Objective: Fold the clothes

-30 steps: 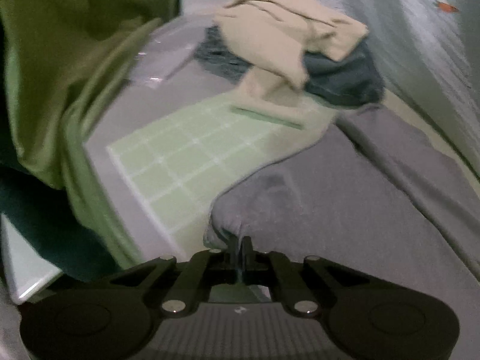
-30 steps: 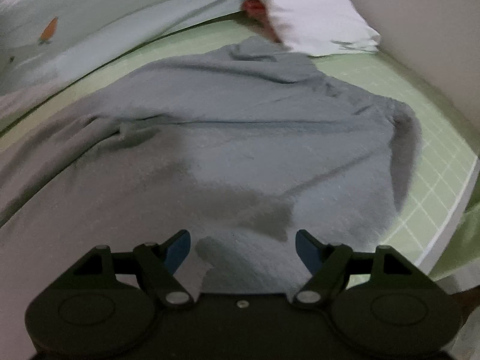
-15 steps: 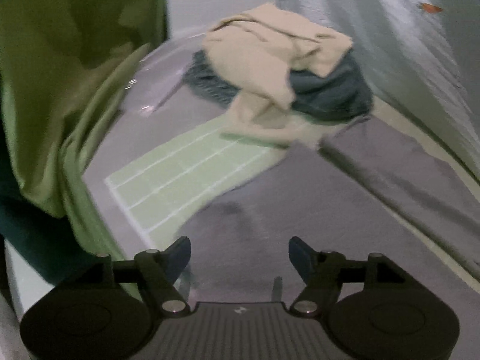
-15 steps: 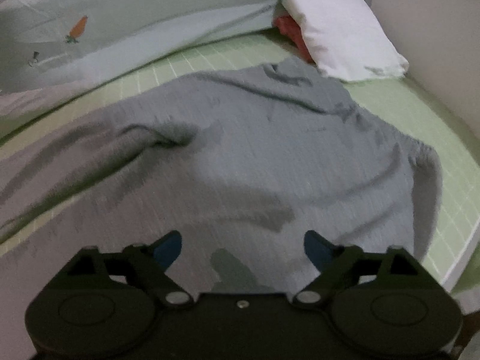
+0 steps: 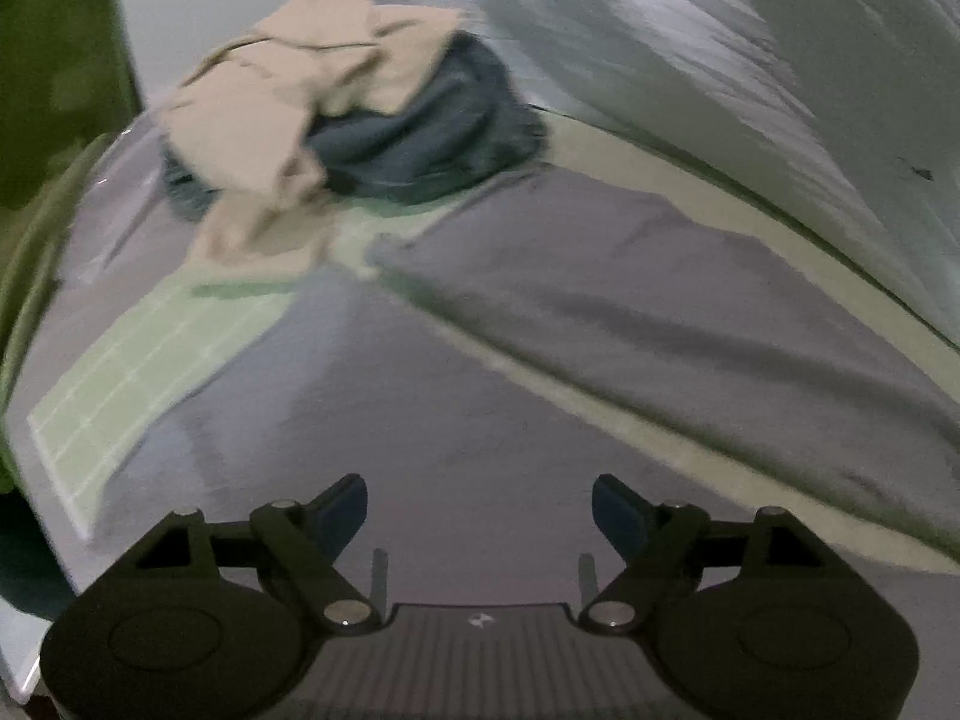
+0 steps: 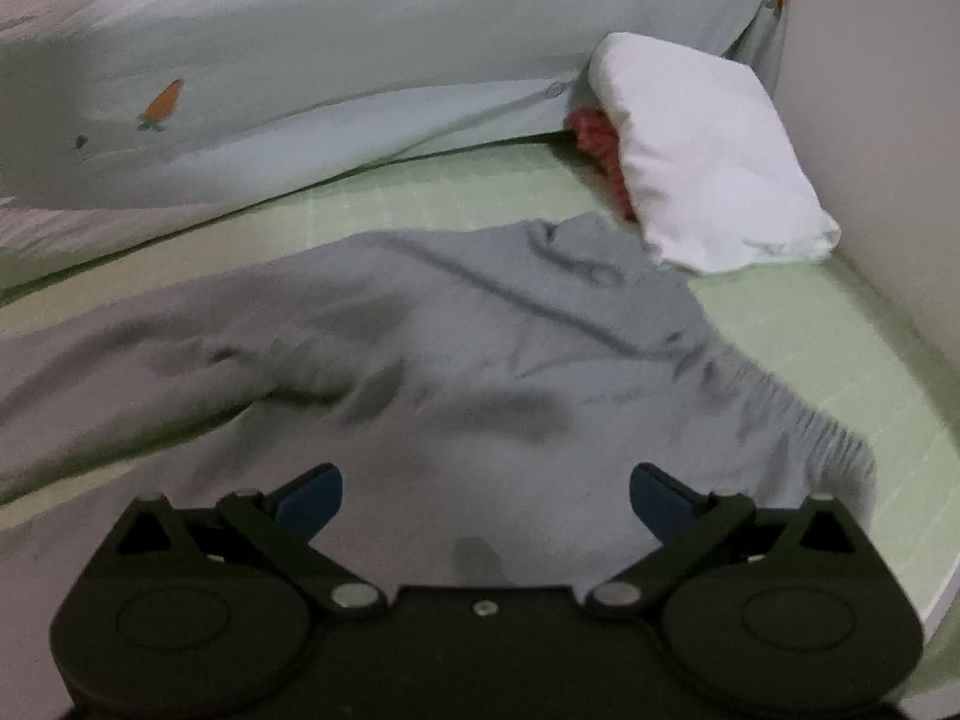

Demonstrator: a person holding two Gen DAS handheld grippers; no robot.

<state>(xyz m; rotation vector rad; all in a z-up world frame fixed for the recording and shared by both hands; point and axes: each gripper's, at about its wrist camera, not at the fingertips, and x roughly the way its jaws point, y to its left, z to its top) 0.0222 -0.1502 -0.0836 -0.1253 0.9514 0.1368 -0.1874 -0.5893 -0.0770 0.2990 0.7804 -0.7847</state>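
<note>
A: Left wrist view first. What was the left gripper (image 5: 479, 504) doing?

B: Jaws were spread wide, nothing betw. them. It hung over the grey garment (image 5: 540, 360), which lay flat on the green grid mat (image 5: 126, 384).

A: Where was the rest of the laundry?

B: Far end of the mat: a beige garment (image 5: 288, 102) crumpled on top of a dark blue-grey garment (image 5: 432, 138), both bunched in one pile. One long grey panel ran off to the right, w/ a strip of mat showing beside it. Pale bedding (image 5: 690, 48) rose behind. Green fabric (image 5: 48, 60) hung at the left edge. Whole frame was blurry.

A: Right wrist view?

B: Right gripper (image 6: 486, 495) also wide apart, empty, blue pads showing, above the same grey garment (image 6: 480, 360). Cloth was wrinkled, w/ a gathered ribbed edge on the right side.

A: Anything beyond it?

B: A folded white item (image 6: 708, 162) at the far right by the wall, touching the garment's far edge. Something red (image 6: 594, 132) tucked under it, can't tell what. The bedding w/ a carrot print (image 6: 162, 102) lay along the back.
</note>
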